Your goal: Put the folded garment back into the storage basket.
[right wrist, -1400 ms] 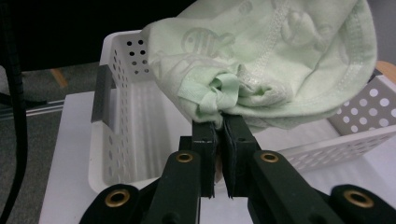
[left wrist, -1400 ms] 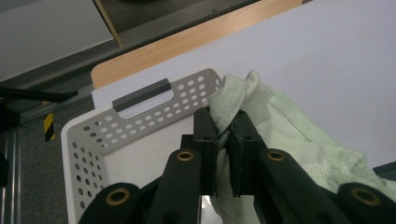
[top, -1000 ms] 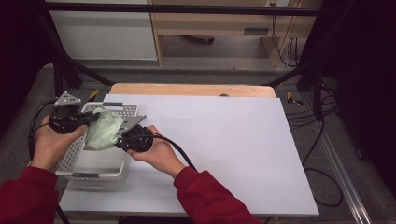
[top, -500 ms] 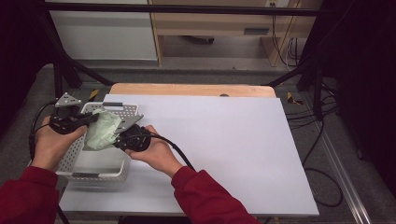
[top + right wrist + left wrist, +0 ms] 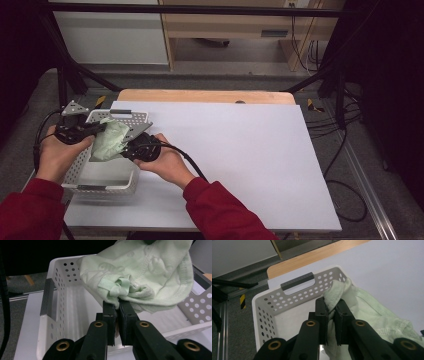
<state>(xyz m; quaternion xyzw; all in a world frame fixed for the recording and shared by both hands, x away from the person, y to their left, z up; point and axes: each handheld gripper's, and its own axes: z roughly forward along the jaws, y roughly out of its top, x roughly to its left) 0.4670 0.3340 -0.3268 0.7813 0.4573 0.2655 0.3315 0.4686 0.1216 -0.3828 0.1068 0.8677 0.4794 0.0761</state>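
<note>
Over the basket (image 5: 107,182), both tools (image 5: 100,129) (image 5: 129,145) pinch the green cloth (image 5: 110,141).

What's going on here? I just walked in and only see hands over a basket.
A person holds a pale green cloth between two handheld grippers, above a white perforated basket at the table's left edge. The left gripper is shut on one edge of the cloth, the right gripper on a bunched part of it. The cloth hangs over the basket rather than lying in it.
</note>
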